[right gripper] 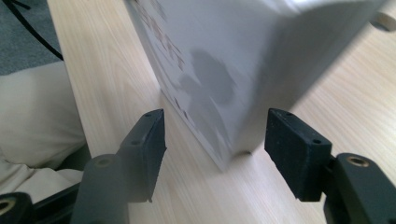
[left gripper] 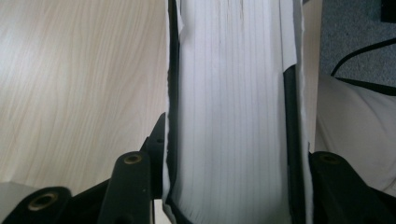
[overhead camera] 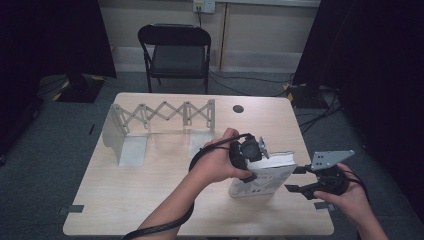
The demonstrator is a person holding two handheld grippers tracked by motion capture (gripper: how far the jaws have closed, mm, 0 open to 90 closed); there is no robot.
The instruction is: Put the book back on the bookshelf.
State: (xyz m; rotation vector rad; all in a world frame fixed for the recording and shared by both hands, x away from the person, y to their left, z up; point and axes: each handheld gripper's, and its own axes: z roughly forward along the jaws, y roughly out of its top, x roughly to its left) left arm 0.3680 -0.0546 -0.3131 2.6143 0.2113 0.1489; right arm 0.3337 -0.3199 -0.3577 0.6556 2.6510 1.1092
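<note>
A thick white book (overhead camera: 265, 176) stands upright near the bench's (overhead camera: 150, 200) front right corner, kept on edge by the left tongs (overhead camera: 256, 159), whose jaws are clamped across its page block from above; in the left gripper view the pages (left gripper: 233, 107) sit squeezed between both jaws. That top grip probably keeps the book from toppling. The right tongs (overhead camera: 299, 179) hang just beside the book's right end, jaws spread wide and holding nothing, lined up with its lower corner (right gripper: 233, 156) as if to take a second hold. An expanding metal book rack (overhead camera: 160, 122) waits toward the far left, likely the book's destination.
</note>
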